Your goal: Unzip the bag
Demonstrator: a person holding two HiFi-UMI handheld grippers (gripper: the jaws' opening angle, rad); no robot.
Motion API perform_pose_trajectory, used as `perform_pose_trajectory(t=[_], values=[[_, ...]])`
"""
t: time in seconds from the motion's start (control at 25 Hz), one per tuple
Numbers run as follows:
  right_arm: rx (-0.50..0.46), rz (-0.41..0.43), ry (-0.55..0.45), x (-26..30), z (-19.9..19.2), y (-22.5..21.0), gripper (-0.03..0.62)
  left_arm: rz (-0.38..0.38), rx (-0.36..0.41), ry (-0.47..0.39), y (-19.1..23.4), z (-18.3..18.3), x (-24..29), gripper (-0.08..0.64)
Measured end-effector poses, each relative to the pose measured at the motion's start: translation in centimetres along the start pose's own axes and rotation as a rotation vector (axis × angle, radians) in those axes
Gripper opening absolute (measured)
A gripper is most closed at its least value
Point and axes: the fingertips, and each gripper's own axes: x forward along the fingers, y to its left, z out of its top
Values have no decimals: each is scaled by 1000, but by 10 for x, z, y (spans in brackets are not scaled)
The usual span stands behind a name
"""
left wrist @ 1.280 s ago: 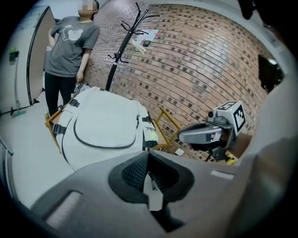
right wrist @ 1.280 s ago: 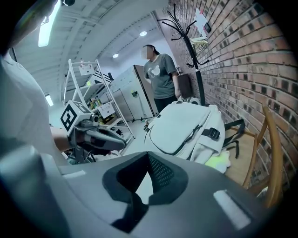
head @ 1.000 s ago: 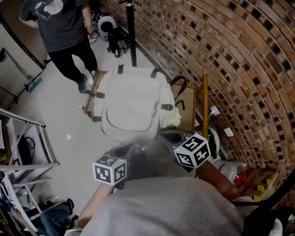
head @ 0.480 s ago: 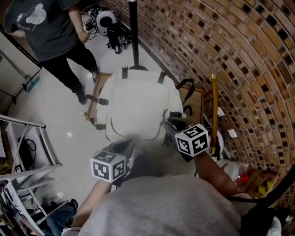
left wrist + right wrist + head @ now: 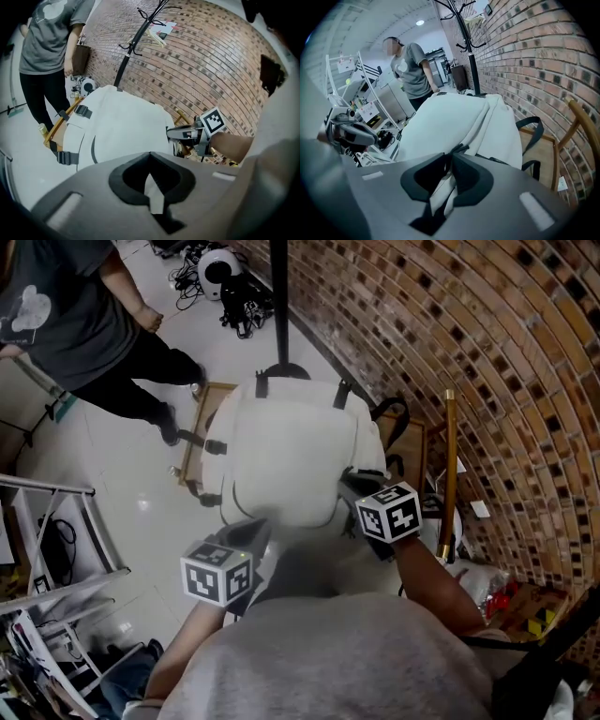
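A white backpack lies on a wooden chair beside the brick wall. My left gripper is at the bag's near edge; in the left gripper view its jaw tips meet with a sliver of white fabric between them. My right gripper is at the bag's right side. In the right gripper view its jaws are closing, with white bag fabric and a black zipper pull between them. The left gripper view also shows the bag and the right gripper.
A person in a grey shirt stands at the far left. A black coat stand pole rises behind the chair. A metal rack stands at the left. The brick wall curves along the right, with the chair's wooden back against it.
Both grippers have moved up to the bag, the right one onto its right side. The person at the far left has shifted further left.
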Motion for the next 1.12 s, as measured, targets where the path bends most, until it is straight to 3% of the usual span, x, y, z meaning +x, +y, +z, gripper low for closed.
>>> perform_pose_trajectory(t=[0.04,0.56,1.12], values=[[3,6,4,0,0,0,40,0,-4,2,0,0,1,1],[-49,45,53,-26,-36,17,31,27,-12,-44,-19,-15,-15,2],[-163,80,108,-35,-78,40,24,105,-82,-113,-46,-72,-49,0]])
